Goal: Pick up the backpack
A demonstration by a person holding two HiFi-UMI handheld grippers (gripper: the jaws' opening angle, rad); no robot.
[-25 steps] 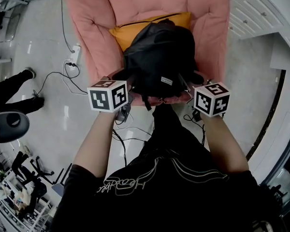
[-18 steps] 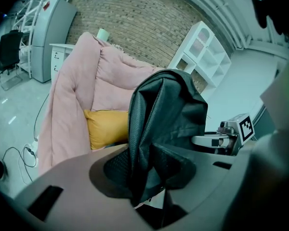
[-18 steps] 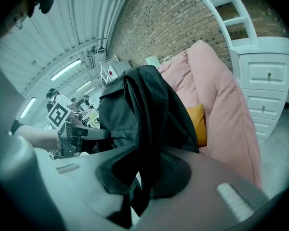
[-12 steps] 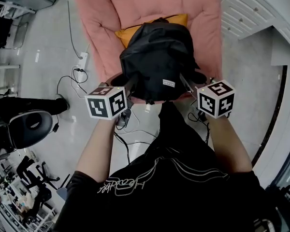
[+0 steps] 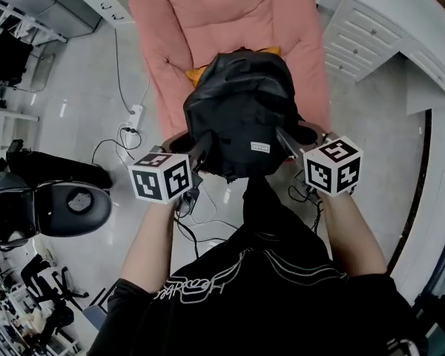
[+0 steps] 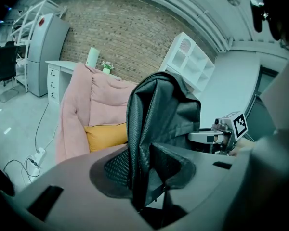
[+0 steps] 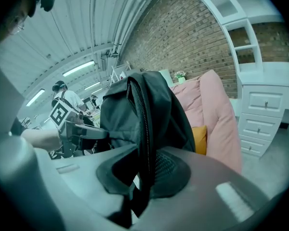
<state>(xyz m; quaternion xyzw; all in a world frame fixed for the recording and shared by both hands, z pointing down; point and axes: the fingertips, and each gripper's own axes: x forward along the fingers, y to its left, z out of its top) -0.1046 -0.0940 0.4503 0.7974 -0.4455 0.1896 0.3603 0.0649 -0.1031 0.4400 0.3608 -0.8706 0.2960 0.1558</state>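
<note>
**Left gripper view: both grippers clamped on the backpack's sides**

Left gripper pinches a fold of fabric on one side of the black backpack between its pads. Right gripper is pressed onto the zipped seam of the opposite side. The backpack hangs upright between the two, over the front of the pink armchair, with a yellow cushion behind it. The fabric is soft and likely to sag, and the load appears moderate. Hold it by thick seams or straps, both sides level, to limit slipping.

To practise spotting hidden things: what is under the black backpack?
An orange cushion shows beneath the backpack, on the pink armchair. Most of the cushion and seat is covered.
</note>
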